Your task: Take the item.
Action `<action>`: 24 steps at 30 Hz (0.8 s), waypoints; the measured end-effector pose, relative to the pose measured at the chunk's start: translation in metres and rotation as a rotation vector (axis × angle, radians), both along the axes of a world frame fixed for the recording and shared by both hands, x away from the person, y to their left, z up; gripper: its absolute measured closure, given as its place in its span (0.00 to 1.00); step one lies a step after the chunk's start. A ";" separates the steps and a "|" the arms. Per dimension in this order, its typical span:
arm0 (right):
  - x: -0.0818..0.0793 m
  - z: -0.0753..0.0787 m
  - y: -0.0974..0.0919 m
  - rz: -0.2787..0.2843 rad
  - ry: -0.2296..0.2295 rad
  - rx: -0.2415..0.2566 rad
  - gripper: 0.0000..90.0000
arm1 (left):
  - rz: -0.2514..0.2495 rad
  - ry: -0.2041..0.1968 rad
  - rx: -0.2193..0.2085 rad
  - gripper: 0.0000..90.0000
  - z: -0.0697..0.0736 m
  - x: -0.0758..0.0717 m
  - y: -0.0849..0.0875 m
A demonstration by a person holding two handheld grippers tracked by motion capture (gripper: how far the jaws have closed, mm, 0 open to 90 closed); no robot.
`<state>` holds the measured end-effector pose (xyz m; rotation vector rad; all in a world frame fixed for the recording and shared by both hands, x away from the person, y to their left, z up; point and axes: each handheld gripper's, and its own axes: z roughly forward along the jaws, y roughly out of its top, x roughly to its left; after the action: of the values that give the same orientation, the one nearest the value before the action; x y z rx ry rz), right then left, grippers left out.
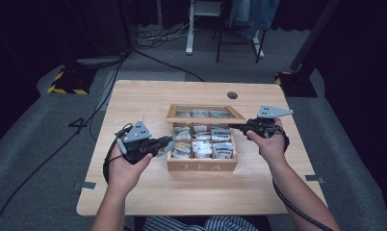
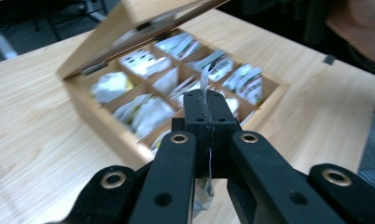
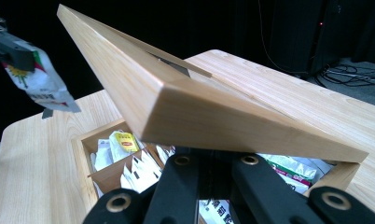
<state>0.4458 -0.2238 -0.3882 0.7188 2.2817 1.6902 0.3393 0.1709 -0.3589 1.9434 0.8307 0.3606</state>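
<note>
Tea bag (image 2: 205, 79) out, lid (image 3: 185, 100) held up.
Pinched flat between left jaws; right jaws hidden under lid, grip unclear; box (image 1: 201, 166) not yet shut.

One wooden tea box (image 1: 201, 166), one lid (image 1: 204, 114), nine compartments, two tools, one table (image 1: 143, 96).

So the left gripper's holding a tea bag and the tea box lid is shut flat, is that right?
Not quite. The left gripper does hold a tea bag, but the lid of the tea box is raised, not shut; the right gripper view shows it tilted up over the compartments.
</note>
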 end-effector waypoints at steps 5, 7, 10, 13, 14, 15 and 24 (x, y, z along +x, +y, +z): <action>0.000 0.000 0.000 0.000 0.002 -0.001 1.00 | 0.039 0.016 0.009 1.00 -0.004 0.003 0.011; 0.000 0.000 0.000 0.000 0.002 -0.001 1.00 | 0.066 0.031 0.017 1.00 -0.009 0.008 0.020; 0.000 0.000 0.000 -0.001 0.002 -0.003 1.00 | 0.084 0.047 0.023 1.00 -0.013 0.012 0.024; -0.001 0.000 0.000 -0.002 0.001 -0.004 1.00 | 0.111 0.062 0.039 1.00 -0.019 0.017 0.031; -0.001 0.000 0.000 -0.002 0.003 -0.004 1.00 | 0.127 0.066 0.044 1.00 -0.022 0.018 0.033; -0.001 0.000 0.000 -0.002 0.003 -0.004 1.00 | 0.173 0.076 0.076 1.00 -0.027 0.021 0.036; -0.001 -0.001 0.000 -0.001 0.003 -0.005 1.00 | 0.212 0.142 0.046 1.00 -0.049 0.031 0.049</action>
<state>0.4446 -0.2237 -0.3889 0.7226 2.2862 1.6835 0.3706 0.2202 -0.4081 1.9448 1.1345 0.3728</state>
